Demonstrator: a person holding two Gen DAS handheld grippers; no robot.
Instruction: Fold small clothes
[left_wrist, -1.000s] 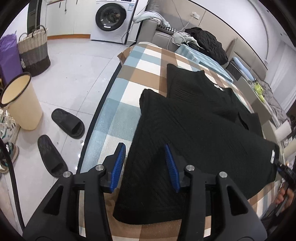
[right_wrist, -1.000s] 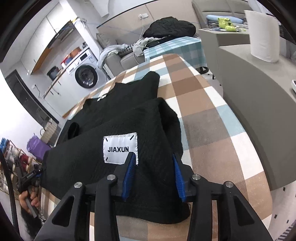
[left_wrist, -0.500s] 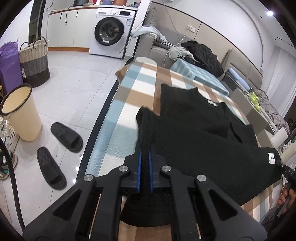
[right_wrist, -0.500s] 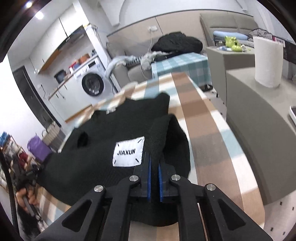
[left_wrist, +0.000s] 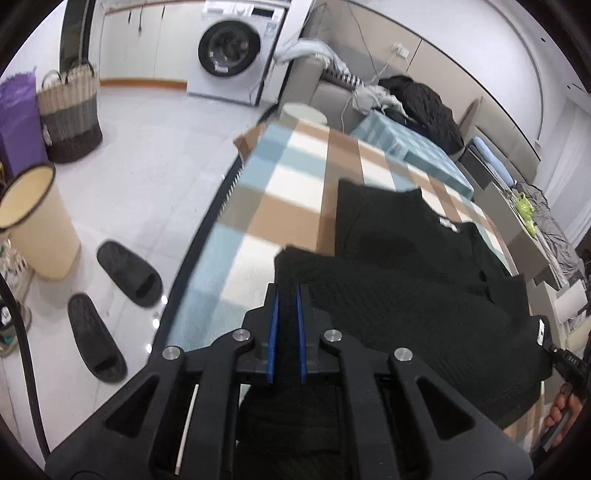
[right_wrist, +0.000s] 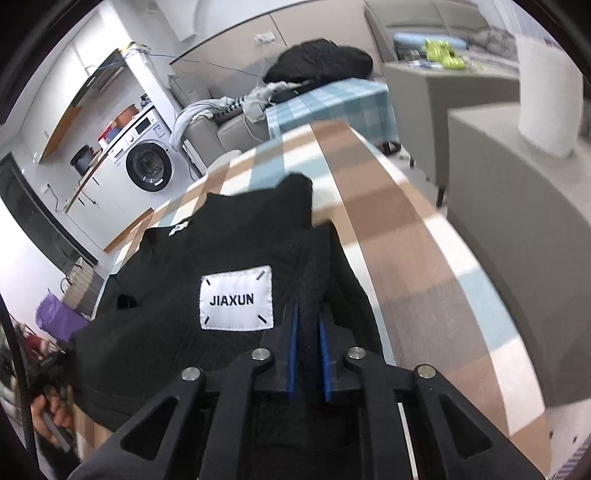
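Observation:
A black knit sweater (left_wrist: 406, 258) lies on the checked tablecloth (left_wrist: 295, 173) with its collar at the far end. Its near hem is lifted and folded over the body. My left gripper (left_wrist: 286, 291) is shut on the hem's left corner, dark knit pinched between the blue pads. My right gripper (right_wrist: 306, 306) grips the hem's right corner of the sweater (right_wrist: 229, 236), just right of the white JIAXUN label (right_wrist: 236, 297). Its jaws are opening slightly, with fabric still pressed between them.
The table's left edge drops to a tiled floor with two black slippers (left_wrist: 129, 273), a cream bin (left_wrist: 37, 221) and a woven basket (left_wrist: 70, 114). A grey counter (right_wrist: 517, 229) with a paper roll (right_wrist: 546, 92) flanks the right side. A sofa with clothes (left_wrist: 417, 103) stands beyond.
Both grippers closed on the sweater's near hem, then lifted it and carried it forward over the body toward the collar.

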